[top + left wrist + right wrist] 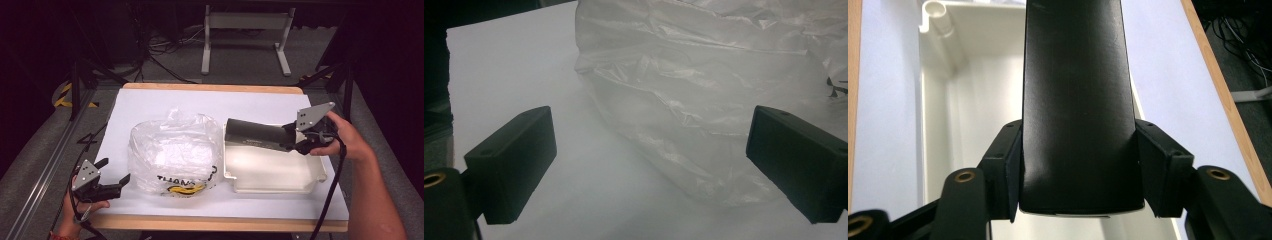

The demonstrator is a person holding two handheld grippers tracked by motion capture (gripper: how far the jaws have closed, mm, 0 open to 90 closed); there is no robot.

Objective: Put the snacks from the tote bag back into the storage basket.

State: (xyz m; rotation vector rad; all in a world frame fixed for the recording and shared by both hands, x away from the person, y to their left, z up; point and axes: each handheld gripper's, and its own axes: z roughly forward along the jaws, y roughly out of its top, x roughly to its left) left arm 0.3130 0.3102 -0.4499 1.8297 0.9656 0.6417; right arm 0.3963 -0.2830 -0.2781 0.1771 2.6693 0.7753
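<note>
The right tool [300,140] grips a black box [255,135] over the white tray [272,172], probably mid-transfer; next, steady it. The left tool [112,175] gapes wide beside the bag [172,150].

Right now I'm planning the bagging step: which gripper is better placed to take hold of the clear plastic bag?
Left. The left gripper has its jaws open and empty beside the crinkled clear plastic bag. The right gripper is shut on the long black box, held over the white plastic tray.
</note>
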